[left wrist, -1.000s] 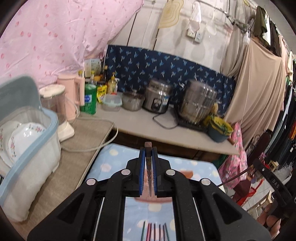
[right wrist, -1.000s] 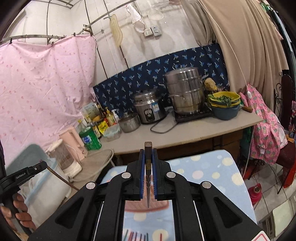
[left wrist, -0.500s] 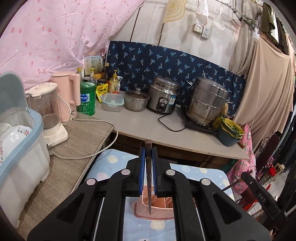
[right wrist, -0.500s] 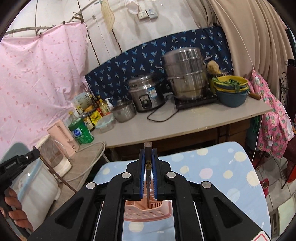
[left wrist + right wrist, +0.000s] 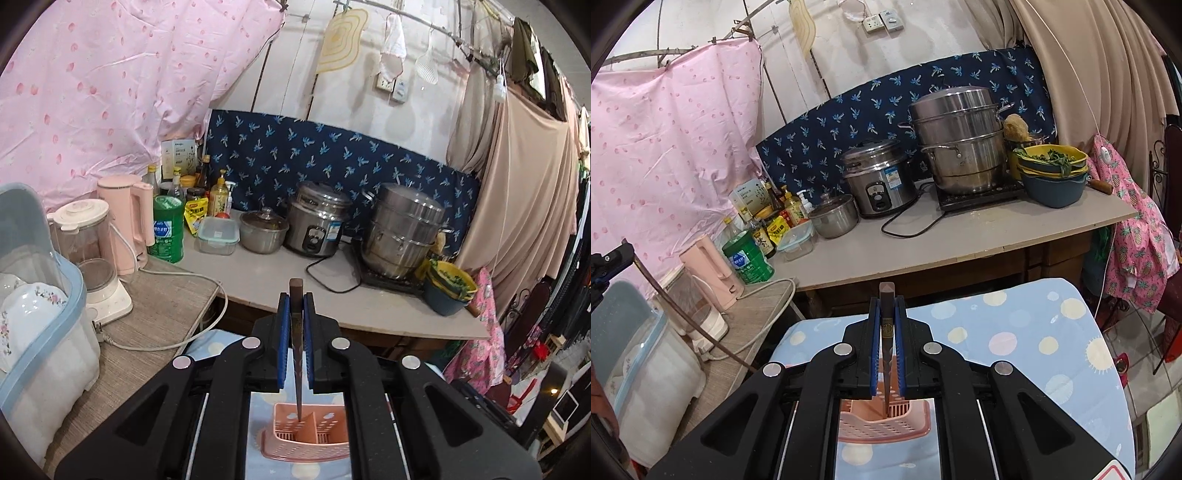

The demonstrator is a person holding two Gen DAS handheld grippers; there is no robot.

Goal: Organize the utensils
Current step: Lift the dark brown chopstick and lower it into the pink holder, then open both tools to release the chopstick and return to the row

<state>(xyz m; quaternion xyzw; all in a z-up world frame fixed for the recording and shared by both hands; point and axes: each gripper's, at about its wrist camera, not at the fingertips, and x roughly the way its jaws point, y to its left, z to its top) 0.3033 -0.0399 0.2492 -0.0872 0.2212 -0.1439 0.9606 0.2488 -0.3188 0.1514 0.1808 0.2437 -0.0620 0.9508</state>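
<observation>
The left claw [image 5: 296, 325] is pinching a dark chopstick [image 5: 296, 354] upright between its blue pads, its thin tip down inside the left compartment of the pink utensil holder [image 5: 306, 435]. The right claw [image 5: 887, 325] pinches another dark chopstick [image 5: 887, 350], tip at the holder's [image 5: 882, 424] rear compartment. The holder stands on the surface's dotted blue cloth [image 5: 1015, 332], well back from the far edge.

The caddy [image 5: 308, 430] stands on the table [image 5: 1015, 332], with the counter [image 5: 960, 243] beyond it at twelve o'clock. On the counter the steamer pot [image 5: 960, 144] sits at two o'clock of the rice cooker [image 5: 879, 177]; the kettle [image 5: 127, 221] stands at ten o'clock, beside the dish bin [image 5: 40, 332].
</observation>
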